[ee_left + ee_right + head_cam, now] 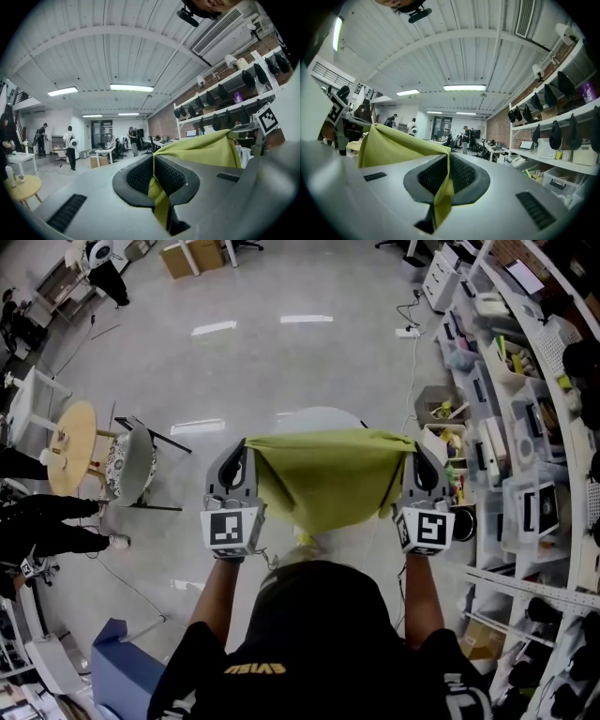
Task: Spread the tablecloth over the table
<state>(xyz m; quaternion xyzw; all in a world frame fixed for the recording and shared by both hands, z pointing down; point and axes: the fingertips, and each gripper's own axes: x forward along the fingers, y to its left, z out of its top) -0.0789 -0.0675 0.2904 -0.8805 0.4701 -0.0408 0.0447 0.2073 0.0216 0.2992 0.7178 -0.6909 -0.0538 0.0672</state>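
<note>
A yellow-green tablecloth [328, 479] hangs stretched in the air between my two grippers, sagging in the middle. My left gripper [244, 448] is shut on its left top corner and my right gripper [412, 450] on its right top corner. In the left gripper view the cloth [206, 149] is pinched between the dark ribbed pads [138, 177] of the left gripper [153, 180] and runs off to the right. In the right gripper view the cloth [391, 146] is nipped by the right gripper [446, 177] and runs left. A round white table [319, 416] shows just beyond the cloth's upper edge, mostly hidden.
Shelving [525, 427] packed with bins and boxes runs along the right side. At the left stand a round wooden table [73, 446] and a patterned chair [131, 465]. A blue object [117, 671] sits at lower left. A person's legs [47, 526] show at the left edge.
</note>
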